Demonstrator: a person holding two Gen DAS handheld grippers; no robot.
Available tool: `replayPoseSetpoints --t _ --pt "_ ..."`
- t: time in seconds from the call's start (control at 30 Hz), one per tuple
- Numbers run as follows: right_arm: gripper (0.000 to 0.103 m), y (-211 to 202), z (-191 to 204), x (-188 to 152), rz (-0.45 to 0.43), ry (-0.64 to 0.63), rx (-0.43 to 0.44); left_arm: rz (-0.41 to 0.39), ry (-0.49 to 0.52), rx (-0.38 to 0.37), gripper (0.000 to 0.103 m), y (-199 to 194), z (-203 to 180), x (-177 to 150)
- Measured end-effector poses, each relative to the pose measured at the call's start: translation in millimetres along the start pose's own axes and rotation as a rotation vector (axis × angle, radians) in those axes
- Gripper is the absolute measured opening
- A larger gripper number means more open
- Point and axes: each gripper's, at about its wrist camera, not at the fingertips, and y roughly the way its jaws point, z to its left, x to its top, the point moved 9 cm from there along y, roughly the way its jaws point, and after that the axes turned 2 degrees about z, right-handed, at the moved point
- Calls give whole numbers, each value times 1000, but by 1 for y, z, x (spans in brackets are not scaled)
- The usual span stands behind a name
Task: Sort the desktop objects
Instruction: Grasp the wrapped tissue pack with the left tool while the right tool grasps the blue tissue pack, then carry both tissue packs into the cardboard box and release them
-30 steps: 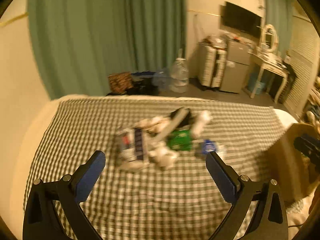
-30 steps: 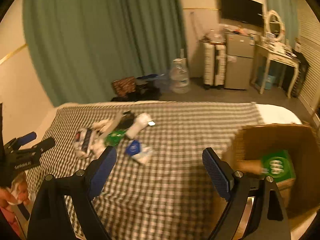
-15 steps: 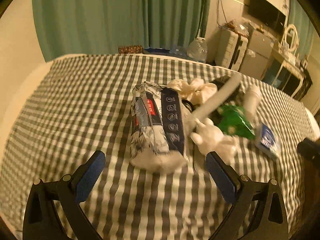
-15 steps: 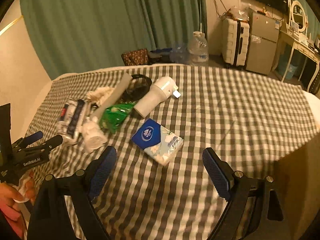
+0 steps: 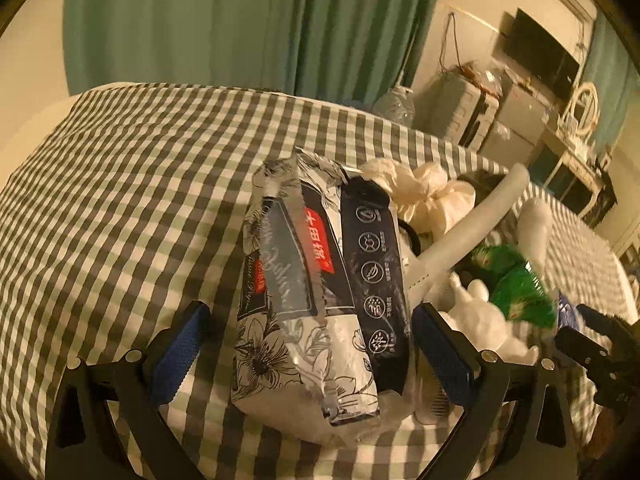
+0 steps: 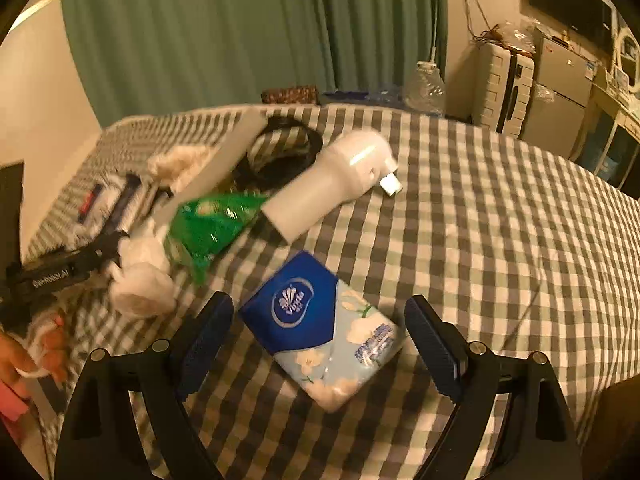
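Observation:
A pile of objects lies on the checked cloth (image 5: 120,184). My left gripper (image 5: 308,354) is open, its fingers on either side of a black-and-white flowered wipes pack (image 5: 316,292). My right gripper (image 6: 316,344) is open, its fingers either side of a blue tissue pack (image 6: 320,328). Beyond lie a white bottle (image 6: 332,188), a green packet (image 6: 208,228), a white tube (image 5: 468,236), a crumpled white cloth (image 5: 420,192) and a white glove (image 5: 484,320). The left gripper also shows in the right wrist view (image 6: 60,272).
A dark band or cord (image 6: 280,152) lies behind the bottle. Green curtains (image 6: 240,28) hang behind the table. A suitcase (image 6: 504,84), a small fridge (image 6: 560,92) and a water jug (image 6: 424,88) stand on the floor at the right.
Both grippers have moved forward and down to the table: the left now straddles the wipes pack, the right now straddles the blue tissue pack. Both stay open.

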Motion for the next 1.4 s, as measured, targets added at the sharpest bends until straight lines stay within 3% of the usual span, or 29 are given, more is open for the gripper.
replayPoseSetpoints --t 0.13,0.2,0.4,0.47,0.67,0.77,0.97,1.13,1.17,1.2,1.4 --pt "88 6 2 -4 0 2 -5 -2 13 14 99 1 1 -2" --pt "88 7 3 -5 4 3 -13 0 36 -5 90 0 -2 -1" --pt "79 3 8 -10 14 -26 -48 -5 93 -48 50 -9 -17 2" --pt "69 -1 8 -10 10 -21 -56 -16 119 -46 42 -14 -22 4" --pt "42 -19 4 -14 6 49 -25 -43 49 -16 34 -32 -1 9" --pt "35 -26 6 -19 15 65 -10 -39 -11 -12 33 -45 17 3" --pt "34 -30 20 -29 42 72 77 -56 -51 -3 34 -67 30 -4" --pt "33 -16 34 -36 70 79 132 -57 -34 7 34 -64 25 -3" --pt "22 -13 34 -34 72 85 133 -57 -31 8 34 -62 24 -3" --pt "19 -11 34 -33 69 86 128 -56 -29 6 34 -60 24 -4" --pt "18 -15 35 -32 43 70 83 -64 -11 -9 30 -56 16 -6"
